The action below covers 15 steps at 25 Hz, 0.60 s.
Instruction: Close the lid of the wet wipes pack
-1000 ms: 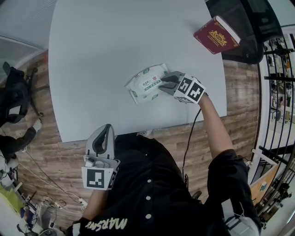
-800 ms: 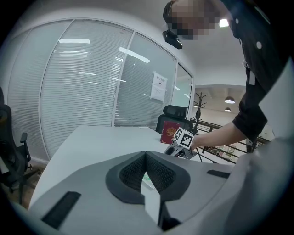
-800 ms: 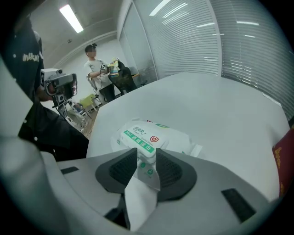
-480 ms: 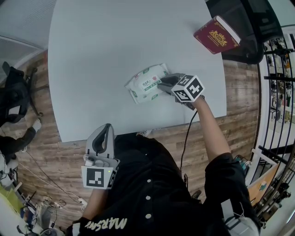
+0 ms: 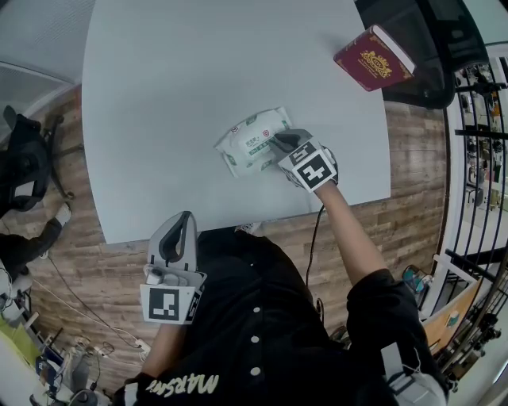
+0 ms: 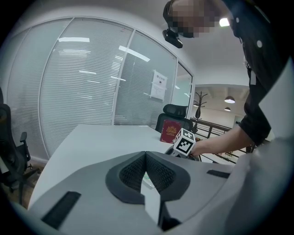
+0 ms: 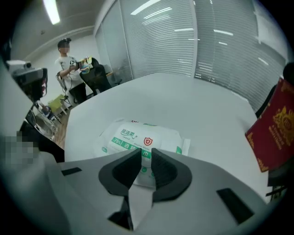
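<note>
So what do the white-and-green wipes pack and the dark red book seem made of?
White-and-green wipes pack: soft plastic film, slightly glossy; it puckers at the sealed end. Dark red book: probably cloth or leatherette hardcover, matt, with gold stamping; material uncertain.

soft, even white light is falling over the tabletop (image 5: 198,63), leaving it pale and slightly washed out, and shadows on it are showing only faintly. a ceiling strip light (image 7: 51,11) is glaring in the right gripper view, and bright streaks are reflecting off the glass wall (image 6: 92,78). every view is bowing hard toward its edges, dark corners are ringing both gripper views, and print on the wet wipes pack (image 7: 138,137) is reading crisp.
</note>
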Motion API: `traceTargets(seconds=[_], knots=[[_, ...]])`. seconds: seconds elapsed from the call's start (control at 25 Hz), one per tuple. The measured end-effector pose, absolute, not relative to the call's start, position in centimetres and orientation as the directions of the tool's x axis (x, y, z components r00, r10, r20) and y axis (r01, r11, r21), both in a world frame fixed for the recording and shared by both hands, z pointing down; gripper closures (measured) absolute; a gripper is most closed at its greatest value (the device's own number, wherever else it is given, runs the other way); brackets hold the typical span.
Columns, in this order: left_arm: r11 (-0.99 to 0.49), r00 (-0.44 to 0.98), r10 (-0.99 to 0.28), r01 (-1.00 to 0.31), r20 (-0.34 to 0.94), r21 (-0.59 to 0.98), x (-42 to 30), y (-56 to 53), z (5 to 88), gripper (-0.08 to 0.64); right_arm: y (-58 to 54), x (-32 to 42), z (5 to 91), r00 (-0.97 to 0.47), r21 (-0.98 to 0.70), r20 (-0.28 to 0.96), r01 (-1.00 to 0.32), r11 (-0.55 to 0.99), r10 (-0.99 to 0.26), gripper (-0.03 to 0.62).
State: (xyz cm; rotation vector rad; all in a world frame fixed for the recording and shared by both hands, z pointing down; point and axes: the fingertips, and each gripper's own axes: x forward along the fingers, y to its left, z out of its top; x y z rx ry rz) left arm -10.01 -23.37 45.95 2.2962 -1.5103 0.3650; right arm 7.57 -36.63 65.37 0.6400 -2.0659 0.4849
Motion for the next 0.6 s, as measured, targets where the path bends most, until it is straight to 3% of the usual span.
traceTargets(seconds=[0.28,0.6], knots=[[-0.360,0.393,-0.821,-0.919,0.413,0.160,-10.0,-23.3,46.1,0.554,-36.2,6.5,64.7,-0.444,0.130,0.803,-0.520,0.844,-0.398,0.536],[-0.361,0.395,-0.820,-0.918,0.413,0.161,-10.0,-23.4,46.2,0.554,-34.9,5.1,64.8,-0.521,0.049,0.782,-0.496,0.867,-0.343,0.561]])
